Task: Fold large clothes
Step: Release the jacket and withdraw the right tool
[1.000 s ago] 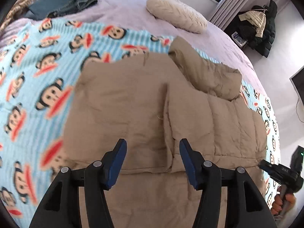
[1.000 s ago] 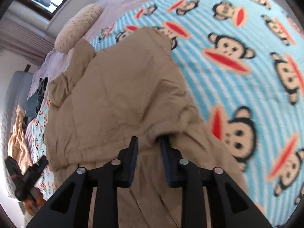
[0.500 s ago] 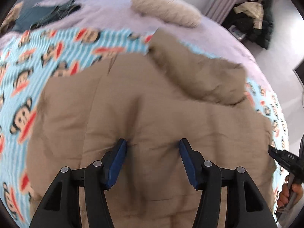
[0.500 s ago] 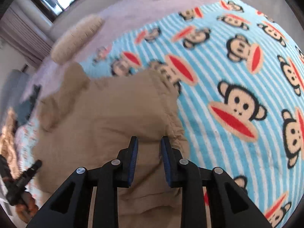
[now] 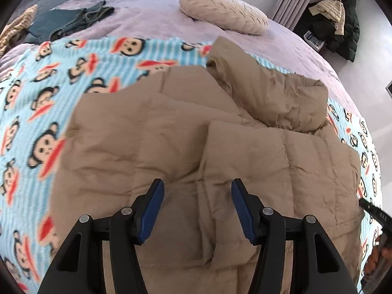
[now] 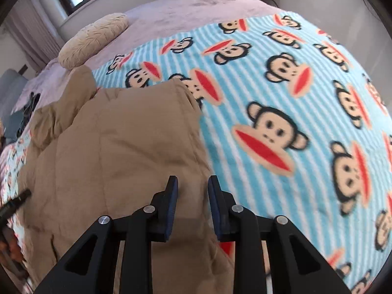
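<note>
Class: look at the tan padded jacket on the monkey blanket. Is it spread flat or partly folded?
Partly folded. One panel of the tan padded jacket lies doubled over the body, its edge showing as a step, and the sleeve is bunched on top. The fold is unfinished.

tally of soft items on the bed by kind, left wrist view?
Tan padded jacket: 1
Monkey-print blanket: 1
Cream pillow: 1
Dark teal clothes: 1 pile, count inside cannot be told
Striped fabric at the far left edge: 1
Total: 5
</note>
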A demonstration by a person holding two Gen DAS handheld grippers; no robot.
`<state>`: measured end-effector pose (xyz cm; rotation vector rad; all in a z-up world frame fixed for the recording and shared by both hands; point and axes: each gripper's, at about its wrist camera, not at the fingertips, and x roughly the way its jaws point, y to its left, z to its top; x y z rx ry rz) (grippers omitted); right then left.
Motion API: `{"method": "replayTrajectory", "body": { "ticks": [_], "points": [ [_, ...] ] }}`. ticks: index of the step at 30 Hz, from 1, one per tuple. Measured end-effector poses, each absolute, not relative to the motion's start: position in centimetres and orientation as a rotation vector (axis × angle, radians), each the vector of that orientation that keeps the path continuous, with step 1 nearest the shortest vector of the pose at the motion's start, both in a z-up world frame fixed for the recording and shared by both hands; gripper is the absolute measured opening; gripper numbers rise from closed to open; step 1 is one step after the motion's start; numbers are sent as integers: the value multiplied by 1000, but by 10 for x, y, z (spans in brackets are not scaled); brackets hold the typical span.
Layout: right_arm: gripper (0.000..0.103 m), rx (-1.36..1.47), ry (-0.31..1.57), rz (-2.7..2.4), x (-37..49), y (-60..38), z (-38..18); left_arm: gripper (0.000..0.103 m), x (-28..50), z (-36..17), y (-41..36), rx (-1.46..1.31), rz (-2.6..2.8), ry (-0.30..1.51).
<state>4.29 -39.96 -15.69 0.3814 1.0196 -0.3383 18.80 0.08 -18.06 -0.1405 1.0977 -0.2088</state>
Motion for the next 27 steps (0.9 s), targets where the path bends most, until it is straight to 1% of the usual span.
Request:
{"method": "replayTrajectory", "body": {
  "ticks": [2,4,12,13,14,15,17,20,21,23,24,25,26,27],
  "points": [
    [32,366,1036,-342,28,-398,-156,59,180,-174,7,-130,-193,1095],
    [33,353,1060,-342,19,-398,-157,59,172,-170,12,-121,-173,1099],
    [34,533,1084,-315,-13,-413,-147,59,132,-152,12,-114,-129,1139],
    [38,551,1086,-304,-16,-413,-145,59,129,-150,11,-112,-129,1144],
    [45,562,1089,-296,-19,-412,-143,59,123,-148,7,-109,-130,1149],
    [49,568,1092,-284,-23,-410,-140,59,118,-145,5,-103,-130,1151],
    [60,569,1101,-264,-29,-406,-135,59,107,-141,-1,-94,-129,1153],
    [70,588,1121,-230,-39,-401,-129,59,89,-132,-10,-76,-119,1160],
    [72,598,1131,-215,-42,-399,-127,59,83,-131,-12,-73,-121,1164],
    [79,618,1144,-189,-49,-396,-125,59,71,-126,-17,-73,-122,1177],
    [80,628,1147,-176,-53,-394,-123,59,65,-123,-18,-78,-121,1182],
    [80,634,1151,-167,-56,-392,-122,64,58,-120,-18,-82,-118,1190],
    [80,638,1158,-157,-60,-390,-120,88,54,-119,-18,-85,-113,1192],
    [80,639,1165,-148,-62,-388,-119,102,46,-114,-17,-91,-98,1182]
  ]
}}
